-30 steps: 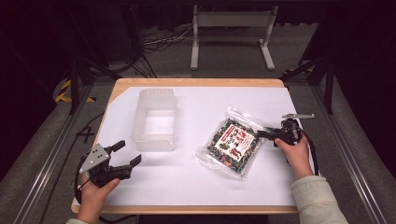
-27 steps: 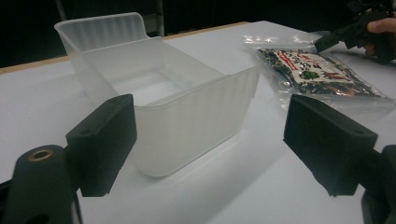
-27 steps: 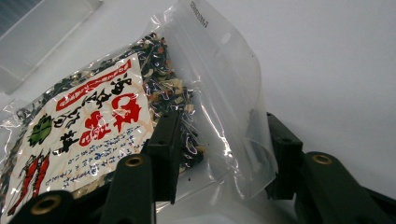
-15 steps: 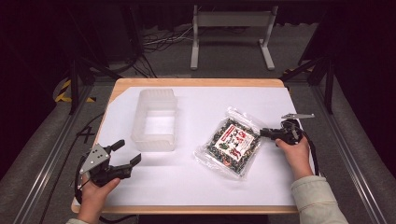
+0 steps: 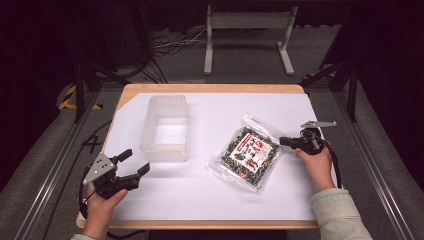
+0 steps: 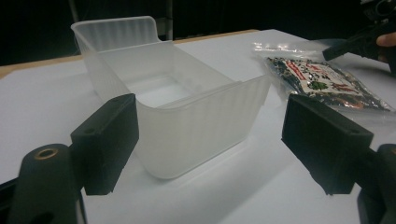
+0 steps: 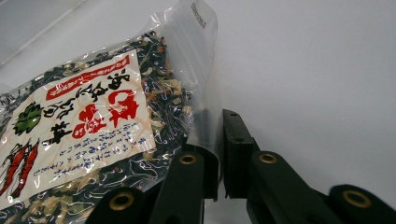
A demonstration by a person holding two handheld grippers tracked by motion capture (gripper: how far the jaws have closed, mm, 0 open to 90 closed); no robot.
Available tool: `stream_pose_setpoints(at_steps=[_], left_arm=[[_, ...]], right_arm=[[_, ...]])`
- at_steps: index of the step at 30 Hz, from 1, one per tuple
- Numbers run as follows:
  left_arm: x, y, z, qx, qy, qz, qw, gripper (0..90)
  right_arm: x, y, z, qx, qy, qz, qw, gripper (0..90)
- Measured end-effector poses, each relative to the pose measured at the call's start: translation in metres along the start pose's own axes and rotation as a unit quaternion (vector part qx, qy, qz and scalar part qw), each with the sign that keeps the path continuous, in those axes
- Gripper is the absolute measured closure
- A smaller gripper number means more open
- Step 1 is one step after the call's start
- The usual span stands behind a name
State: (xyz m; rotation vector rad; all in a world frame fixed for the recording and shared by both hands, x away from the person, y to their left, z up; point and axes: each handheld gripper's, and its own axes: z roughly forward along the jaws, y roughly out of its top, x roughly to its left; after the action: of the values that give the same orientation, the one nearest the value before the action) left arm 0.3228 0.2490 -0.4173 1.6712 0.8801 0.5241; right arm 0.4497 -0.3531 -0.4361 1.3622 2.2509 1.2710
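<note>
Right gripper [image 5: 286, 142] fingers have just been closing, now pinching the packet's [image 5: 247, 156] clear edge; left gripper [image 5: 134, 164] open near the tub [image 5: 167, 129]. Lift gently, so the film holds.

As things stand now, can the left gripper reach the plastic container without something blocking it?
Probably yes. The left gripper is open and faces the plastic container across bare white table; the food packet, pinched by the right gripper, lies off to the side.

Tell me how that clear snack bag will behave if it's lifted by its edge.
The snack bag will probably sag, being thin crinkled film around loose dried bits. It looks light. The glossy edge could slip from the right claw, which pinches only the rim.
</note>
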Motion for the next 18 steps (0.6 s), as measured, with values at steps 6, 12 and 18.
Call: stream_pose_setpoints(at_steps=[6,12,18], left_arm=[[-0.001,0.005,0.0,0.023,0.013,-0.009,0.9996,21.9],[-0.005,0.013,0.001,0.03,0.015,-0.001,0.9994,21.6],[-0.008,0.02,0.003,0.04,0.009,0.005,0.9991,23.4]], right_arm=[[0.0,0.001,-0.004,-0.013,0.005,0.008,0.9999,89.0],[0.006,0.01,-0.021,-0.048,-0.003,0.004,0.9988,89.9],[0.01,0.018,-0.039,-0.081,0.002,0.004,0.9967,90.0]])
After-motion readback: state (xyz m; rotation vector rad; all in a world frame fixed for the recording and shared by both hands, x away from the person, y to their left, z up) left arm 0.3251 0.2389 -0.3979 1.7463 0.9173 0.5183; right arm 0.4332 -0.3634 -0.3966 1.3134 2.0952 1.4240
